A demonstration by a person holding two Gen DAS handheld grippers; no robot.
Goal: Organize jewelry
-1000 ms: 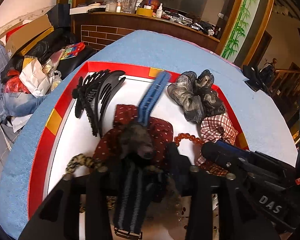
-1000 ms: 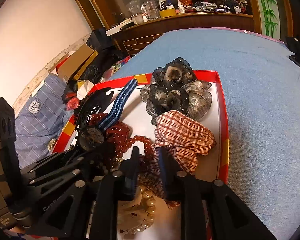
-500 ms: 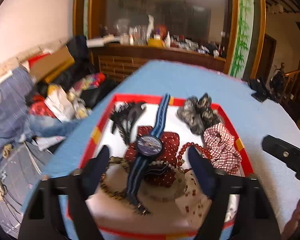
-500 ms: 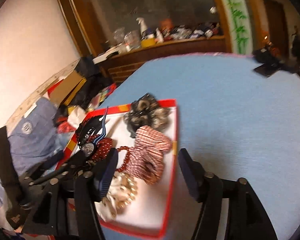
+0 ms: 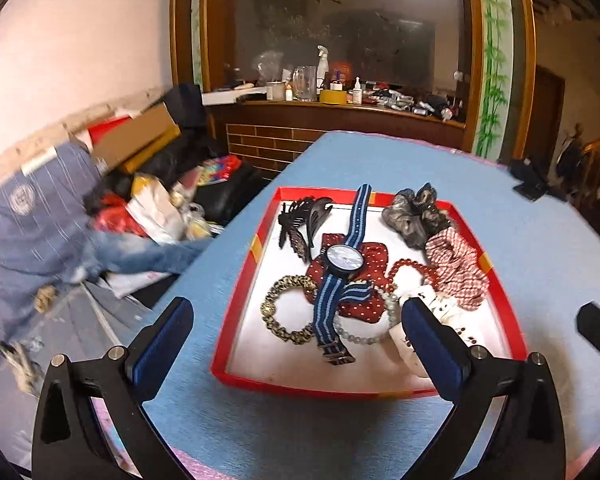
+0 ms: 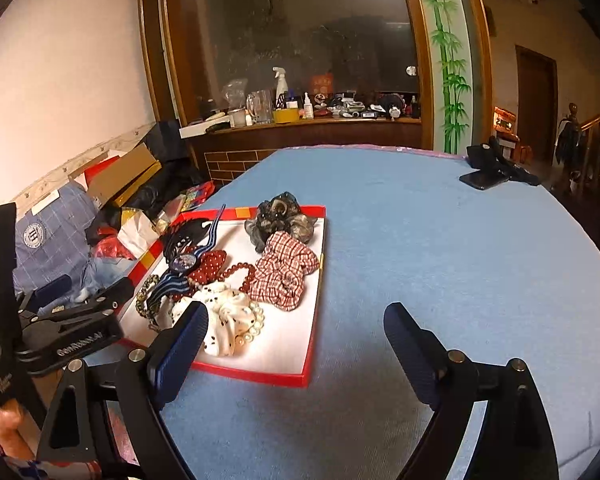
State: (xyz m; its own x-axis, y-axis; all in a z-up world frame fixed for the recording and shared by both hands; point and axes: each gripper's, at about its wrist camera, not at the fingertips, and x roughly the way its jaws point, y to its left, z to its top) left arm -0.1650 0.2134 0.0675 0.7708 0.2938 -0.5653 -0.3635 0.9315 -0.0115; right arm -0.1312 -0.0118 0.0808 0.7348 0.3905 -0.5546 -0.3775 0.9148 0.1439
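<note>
Both my left tongs (image 5: 296,330) and right tongs (image 6: 296,334) have just been opening and stand wide and empty, since the watch (image 5: 343,258) already lies ahead in the red tray (image 5: 236,320).

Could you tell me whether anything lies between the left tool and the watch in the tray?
Nothing visible does. The left tool is open and empty above the red tray's near edge, and the watch lies on top, uncovered.
</note>
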